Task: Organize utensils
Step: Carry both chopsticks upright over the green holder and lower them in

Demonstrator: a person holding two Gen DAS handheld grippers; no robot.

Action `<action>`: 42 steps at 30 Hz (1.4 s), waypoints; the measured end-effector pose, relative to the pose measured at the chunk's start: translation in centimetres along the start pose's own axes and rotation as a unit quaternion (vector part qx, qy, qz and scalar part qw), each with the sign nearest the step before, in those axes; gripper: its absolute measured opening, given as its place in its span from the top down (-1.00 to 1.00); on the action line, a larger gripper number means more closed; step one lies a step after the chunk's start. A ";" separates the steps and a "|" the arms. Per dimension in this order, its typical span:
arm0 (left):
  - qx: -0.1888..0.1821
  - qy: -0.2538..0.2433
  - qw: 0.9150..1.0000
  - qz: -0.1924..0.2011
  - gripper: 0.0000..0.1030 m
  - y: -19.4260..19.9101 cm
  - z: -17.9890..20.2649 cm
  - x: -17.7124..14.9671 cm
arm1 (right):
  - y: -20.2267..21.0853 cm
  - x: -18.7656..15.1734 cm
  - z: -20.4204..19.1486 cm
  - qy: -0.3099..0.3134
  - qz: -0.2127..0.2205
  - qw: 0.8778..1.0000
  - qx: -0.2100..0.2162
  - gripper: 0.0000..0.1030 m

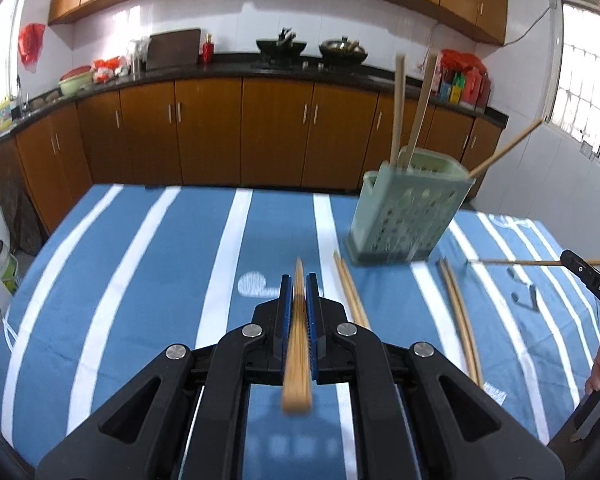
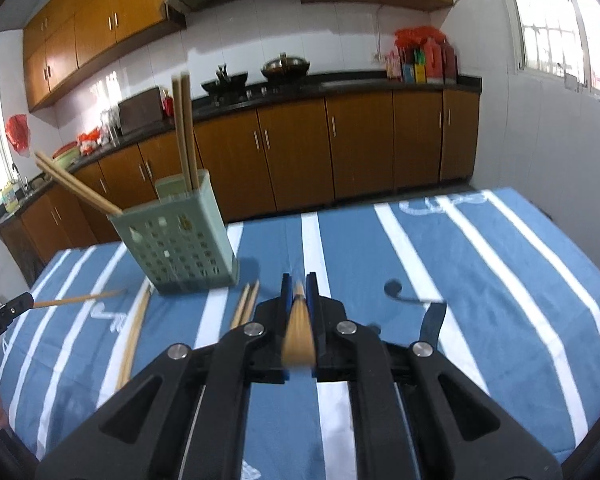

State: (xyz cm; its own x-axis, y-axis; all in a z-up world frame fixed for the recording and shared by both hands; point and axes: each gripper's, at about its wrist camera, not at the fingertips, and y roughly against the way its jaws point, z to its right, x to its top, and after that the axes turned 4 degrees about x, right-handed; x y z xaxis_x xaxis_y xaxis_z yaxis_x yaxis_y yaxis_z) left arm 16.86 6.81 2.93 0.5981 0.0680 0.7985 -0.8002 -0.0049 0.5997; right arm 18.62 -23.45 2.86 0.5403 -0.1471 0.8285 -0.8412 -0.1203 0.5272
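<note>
Both tools, left tool (image 1: 299,286) and right tool (image 2: 299,286), are clamped on chopsticks; a few sit in the green holder (image 1: 408,216), two loose pairs (image 1: 350,292) left on the bench (image 1: 140,280).

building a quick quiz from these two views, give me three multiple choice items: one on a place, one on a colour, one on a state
1. Where does the utensil holder stand?
A. on the striped tablecloth
B. on the counter
C. on the floor

2. What colour is the holder?
A. red
B. pale green
C. black

3. How is the left gripper?
A. wide open, empty
B. shut on chopsticks
C. out of view

Key: 1 A, its base sits on the cloth; 2 B, its perforated walls are pale green; 3 B, the pads clamp the sticks.
</note>
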 end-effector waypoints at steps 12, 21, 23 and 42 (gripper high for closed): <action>-0.022 -0.025 0.998 0.049 0.87 2.7 1.5 3.2 | 3.7 4.5 -1.4 0.002 0.062 0.997 0.040 0.85; -0.085 -0.046 0.989 0.111 0.87 7.6 4.2 7.0 | 8.1 9.6 -3.6 -0.013 0.117 0.984 0.136 0.85; -0.099 -0.049 0.986 0.125 0.87 8.4 5.0 7.9 | 8.7 10.5 -4.2 -0.014 0.130 0.980 0.148 0.85; -0.074 -0.043 0.987 0.137 0.87 2.4 7.3 11.6 | 0.0 13.4 -7.3 0.004 0.149 0.983 0.107 0.85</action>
State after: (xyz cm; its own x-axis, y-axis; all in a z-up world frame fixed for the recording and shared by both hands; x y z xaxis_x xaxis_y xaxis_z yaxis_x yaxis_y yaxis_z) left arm 22.21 0.31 14.01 0.3553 -0.0002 0.9348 -0.9262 0.1350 0.3521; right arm 25.69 -18.24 15.32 0.2703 -0.1992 0.9420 -0.9375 -0.2774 0.2103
